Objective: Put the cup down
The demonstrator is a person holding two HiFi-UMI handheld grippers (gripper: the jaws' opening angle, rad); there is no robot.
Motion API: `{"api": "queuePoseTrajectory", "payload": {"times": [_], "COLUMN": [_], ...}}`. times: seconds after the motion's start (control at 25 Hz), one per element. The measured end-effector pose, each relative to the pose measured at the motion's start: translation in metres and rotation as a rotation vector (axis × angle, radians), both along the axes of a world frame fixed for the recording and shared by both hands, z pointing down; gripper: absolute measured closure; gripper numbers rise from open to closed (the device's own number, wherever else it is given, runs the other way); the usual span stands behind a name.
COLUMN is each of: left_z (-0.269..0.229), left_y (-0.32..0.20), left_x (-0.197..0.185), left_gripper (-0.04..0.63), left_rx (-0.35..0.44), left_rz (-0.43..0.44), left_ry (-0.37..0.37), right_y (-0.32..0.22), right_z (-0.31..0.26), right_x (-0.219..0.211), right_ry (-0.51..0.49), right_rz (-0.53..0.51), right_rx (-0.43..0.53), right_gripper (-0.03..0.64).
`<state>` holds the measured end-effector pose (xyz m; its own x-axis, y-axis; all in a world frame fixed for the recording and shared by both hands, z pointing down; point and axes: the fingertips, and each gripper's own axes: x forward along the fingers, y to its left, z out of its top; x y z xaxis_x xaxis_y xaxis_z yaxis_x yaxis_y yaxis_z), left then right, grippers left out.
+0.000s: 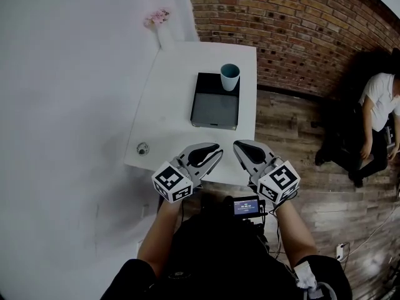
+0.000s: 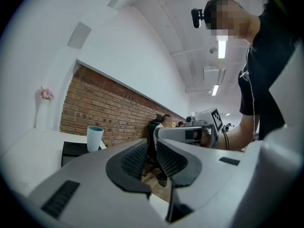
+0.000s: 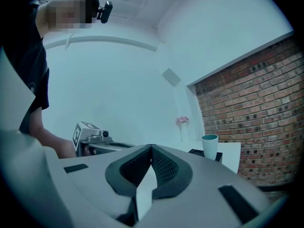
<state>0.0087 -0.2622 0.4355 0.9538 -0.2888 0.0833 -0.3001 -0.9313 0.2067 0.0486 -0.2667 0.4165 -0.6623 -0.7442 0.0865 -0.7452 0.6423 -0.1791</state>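
Observation:
A light blue cup [image 1: 229, 77] stands upright on the far right corner of a flat black box [image 1: 215, 105] on the white table [image 1: 165, 114]. No gripper touches it. Both grippers hover side by side over the table's near edge, well short of the box. My left gripper [image 1: 219, 152] is empty, its jaws a narrow gap apart [image 2: 152, 144]. My right gripper [image 1: 236, 145] is shut, its pads meeting with nothing between them [image 3: 151, 147]. The cup [image 2: 94, 138] lies far ahead in the left gripper view, and the cup [image 3: 209, 146] also shows far off in the right gripper view.
A small vase of pink flowers [image 1: 157, 19] stands at the table's far left corner. A small round object [image 1: 143, 148] lies near the front left edge. A brick wall [image 1: 287, 24] and wood floor flank the right side, where a person [image 1: 375, 114] sits.

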Motion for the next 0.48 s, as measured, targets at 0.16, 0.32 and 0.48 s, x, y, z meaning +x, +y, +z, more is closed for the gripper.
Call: {"api": "queuePoseTrajectory", "payload": {"times": [0.16, 0.32, 0.48], "left_z": [-0.0021, -0.0037, -0.0025], "left_y": [0.0013, 0.0035, 0.0058], "left_x": [-0.0049, -0.0058, -0.0050], "left_gripper": [0.570, 0.588, 0.588], "left_rx": [0.005, 0.007, 0.007], "left_rz": [-0.015, -0.017, -0.009], "left_ry": [0.008, 0.009, 0.008], "right_y": [0.0016, 0.0036, 0.0042], "right_z": [-0.0012, -0.0039, -0.0041], "right_x": [-0.0035, -0.0045, -0.0044], "right_ry": [0.000, 0.007, 0.003], "right_rz": [-0.001, -0.004, -0.003], "right_rx": [0.003, 0.008, 0.009], "right_gripper": [0.604, 0.604, 0.605]}}
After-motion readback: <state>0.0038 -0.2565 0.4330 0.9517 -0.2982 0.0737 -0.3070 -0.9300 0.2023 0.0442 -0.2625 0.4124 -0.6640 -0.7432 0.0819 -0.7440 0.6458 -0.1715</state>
